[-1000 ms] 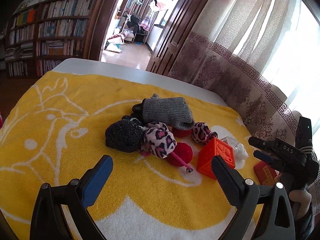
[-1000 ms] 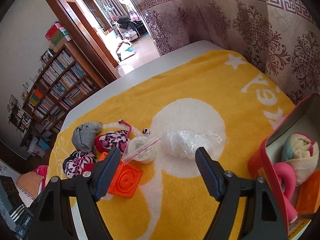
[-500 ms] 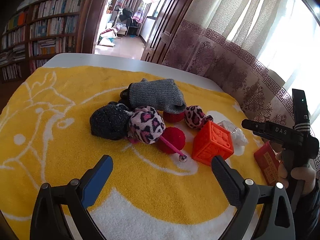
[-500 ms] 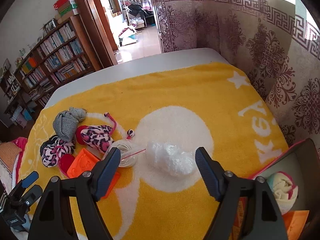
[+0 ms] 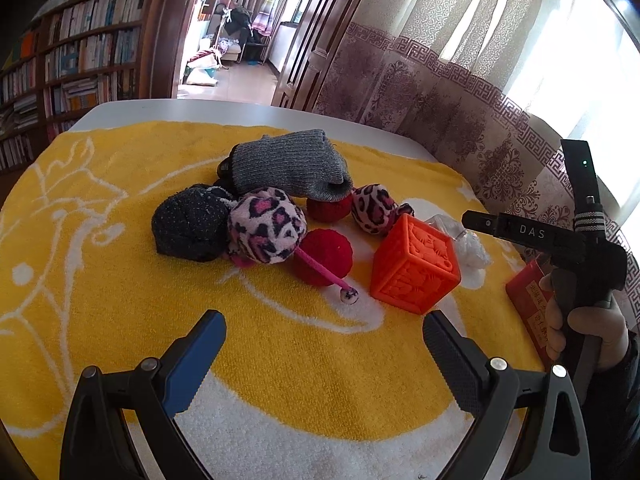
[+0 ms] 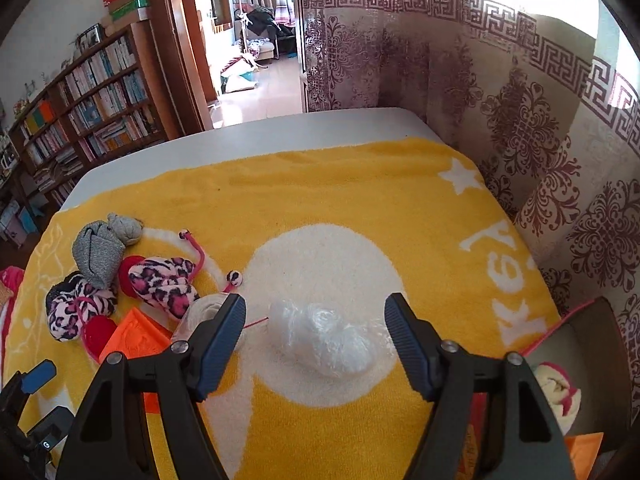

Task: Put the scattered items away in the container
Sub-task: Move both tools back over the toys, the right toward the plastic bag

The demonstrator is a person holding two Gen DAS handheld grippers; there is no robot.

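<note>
A pile lies on the yellow towel (image 5: 120, 300): a grey knit glove (image 5: 288, 164), a dark sock ball (image 5: 188, 224), leopard plush earmuffs (image 5: 266, 226) with red pads (image 5: 324, 256), and an orange cube (image 5: 414, 264). My left gripper (image 5: 324, 344) is open and empty, just short of the pile. My right gripper (image 6: 316, 340) is open, its fingers on either side of a crumpled clear plastic bag (image 6: 324, 340). A roll in a zip bag (image 6: 204, 312) lies left of it. The red container (image 6: 576, 360) sits at the right, holding a rolled towel (image 6: 556, 392).
The towel covers a white table (image 6: 280, 128) whose far edge meets a patterned curtain (image 6: 520, 120) on the right. Bookshelves (image 5: 72, 68) and an open doorway lie beyond. The right hand-held gripper body (image 5: 580, 240) shows in the left wrist view, above the red container (image 5: 528, 300).
My left gripper has come closer to the pile. My right gripper has swung left and come down around the clear plastic bag, so the container has slid to the frame's edge.
</note>
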